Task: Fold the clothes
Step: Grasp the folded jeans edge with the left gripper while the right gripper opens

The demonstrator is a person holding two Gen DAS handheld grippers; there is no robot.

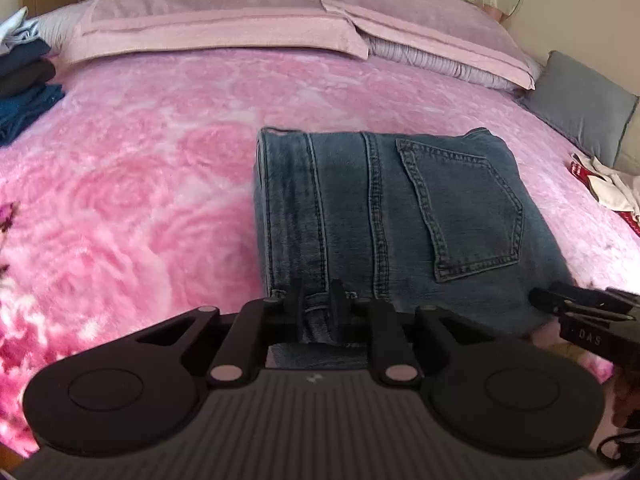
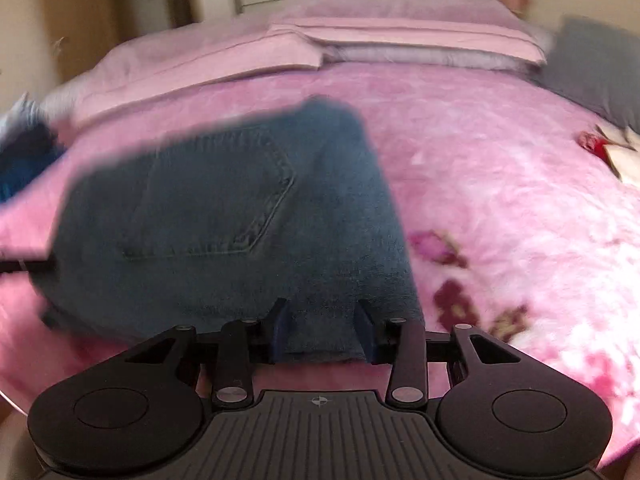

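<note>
A pair of blue jeans [image 1: 400,216] lies folded into a rectangle on the pink bed, back pocket up. My left gripper [image 1: 318,300] is shut on the jeans' near left edge. My right gripper [image 2: 322,312] shows in its own blurred view with the jaws apart, straddling the near right edge of the jeans [image 2: 224,216]. The right gripper also shows at the right edge of the left wrist view [image 1: 560,304], at the jeans' near right corner.
The pink floral blanket [image 1: 140,200] covers the bed. Pink pillows [image 1: 224,12] lie along the far side, a grey cushion [image 1: 580,112] at the right. A stack of dark folded clothes [image 1: 24,80] sits far left. White and red clothes [image 1: 604,184] lie at the right.
</note>
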